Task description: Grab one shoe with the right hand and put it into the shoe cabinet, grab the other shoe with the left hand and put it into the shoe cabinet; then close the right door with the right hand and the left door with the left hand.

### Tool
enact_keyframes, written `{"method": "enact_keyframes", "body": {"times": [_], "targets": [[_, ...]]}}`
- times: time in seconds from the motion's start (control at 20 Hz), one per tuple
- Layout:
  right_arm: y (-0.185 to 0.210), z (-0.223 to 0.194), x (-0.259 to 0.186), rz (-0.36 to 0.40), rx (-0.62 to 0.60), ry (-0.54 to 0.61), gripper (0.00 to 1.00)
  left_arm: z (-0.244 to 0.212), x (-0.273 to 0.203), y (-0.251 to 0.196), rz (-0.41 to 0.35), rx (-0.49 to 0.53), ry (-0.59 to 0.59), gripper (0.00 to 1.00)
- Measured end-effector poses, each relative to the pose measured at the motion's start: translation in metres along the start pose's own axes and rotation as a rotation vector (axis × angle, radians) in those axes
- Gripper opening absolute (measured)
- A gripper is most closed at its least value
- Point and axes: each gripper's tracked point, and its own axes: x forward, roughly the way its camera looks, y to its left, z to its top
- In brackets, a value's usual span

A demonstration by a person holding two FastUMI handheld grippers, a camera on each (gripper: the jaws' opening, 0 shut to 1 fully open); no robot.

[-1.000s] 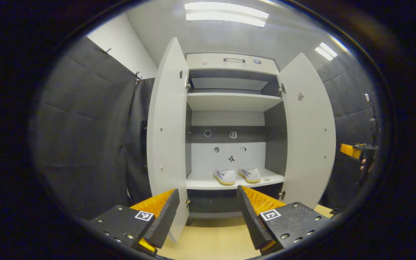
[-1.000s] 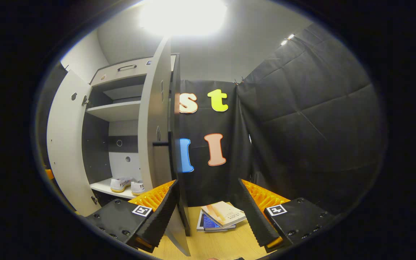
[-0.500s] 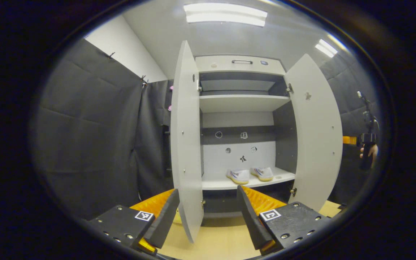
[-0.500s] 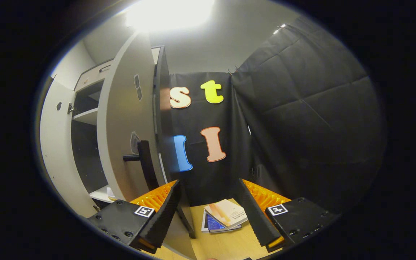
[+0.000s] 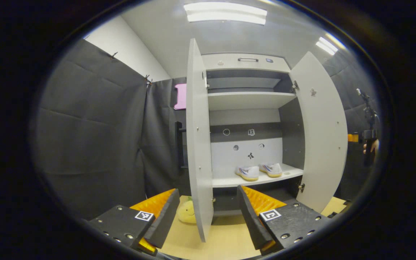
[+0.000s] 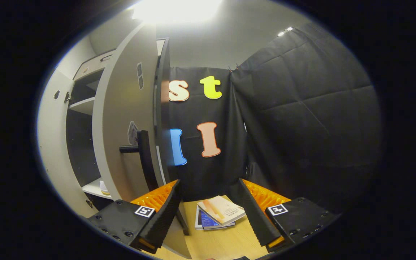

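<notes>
In the left gripper view, the left gripper (image 5: 206, 216) is hanging at six o'clock with its jaws spread wide and nothing between them but the bottom edge of the left door (image 5: 198, 144). That door is standing open, seen nearly edge-on at the middle of the view. The shoe cabinet (image 5: 246, 63) is sitting just right of centre, and the right door (image 5: 321, 133) is swinging out at three o'clock. Two shoes (image 5: 247, 173) are resting side by side on the lower shelf (image 5: 226, 181), at about four o'clock from centre. A yellow soft toy (image 5: 187, 213) is lying on the wooden floor (image 5: 226, 238) behind the left door at six o'clock. At three o'clock, near the rim, the right gripper (image 5: 365, 136) is showing small with a hand (image 5: 373, 146) on it.

In the right gripper view, the right gripper (image 6: 209, 216) is also holding its jaws wide apart, empty, at six o'clock. The right door (image 6: 123, 122) is filling nine to eleven o'clock, with its dark handle (image 6: 143, 155) sticking out just above the left finger (image 6: 164, 213). A sliver of one shoe (image 6: 104, 187) is peeking past the door at eight o'clock. Some books (image 6: 219, 215) are lying stacked on the floor between the fingers.
</notes>
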Motion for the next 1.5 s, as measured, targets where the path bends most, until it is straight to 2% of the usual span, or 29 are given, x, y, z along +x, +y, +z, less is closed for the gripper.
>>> {"method": "enact_keyframes", "body": {"times": [0.1,0.15,0.25,0.3,0.35,0.4,0.5,0.55,0.75,0.8,0.9,1.4,1.45,1.5], "targets": [[0.006,0.002,-0.003,0.000,-0.009,0.002,0.97,-0.002,0.000,0.005,-0.002,-0.004,0.003,0.89],[0.010,0.001,-0.004,0.005,-0.010,0.004,0.91,-0.003,0.000,0.007,-0.002,-0.007,0.003,0.89],[0.021,0.000,-0.007,0.021,-0.016,0.006,0.92,-0.005,0.000,0.010,-0.003,-0.016,0.002,0.89],[0.026,0.000,-0.008,0.028,-0.019,0.006,0.97,-0.006,0.000,0.013,-0.002,-0.020,0.002,0.89],[0.030,-0.001,-0.010,0.034,-0.025,0.006,0.97,-0.006,-0.001,0.017,0.000,-0.024,0.001,0.89],[0.034,-0.001,-0.011,0.036,-0.031,0.006,0.92,-0.007,-0.002,0.021,0.002,-0.029,0.003,0.89],[0.041,-0.001,-0.013,0.038,-0.043,0.005,0.92,-0.009,-0.003,0.030,0.010,-0.037,0.006,0.91],[0.044,-0.001,-0.013,0.038,-0.045,0.005,0.98,-0.011,-0.005,0.034,0.015,-0.039,0.008,0.91],[0.059,-0.004,-0.016,0.053,-0.029,0.014,0.98,-0.016,-0.011,0.049,0.035,-0.045,0.012,0.89],[0.065,-0.004,-0.017,0.063,-0.025,0.014,0.92,-0.016,-0.013,0.052,0.038,-0.045,0.013,0.91],[0.078,-0.007,-0.019,0.082,-0.021,0.014,0.92,-0.017,-0.013,0.058,0.047,-0.045,0.015,0.89],[0.143,-0.019,-0.008,0.197,0.025,0.045,0.92,-0.022,-0.021,0.091,0.117,-0.049,0.027,0.91],[0.151,-0.020,-0.007,0.208,0.023,0.046,0.97,-0.023,-0.022,0.095,0.127,-0.049,0.030,0.91],[0.159,-0.021,-0.005,0.220,0.018,0.047,0.97,-0.024,-0.022,0.099,0.139,-0.049,0.033,0.91]]}}
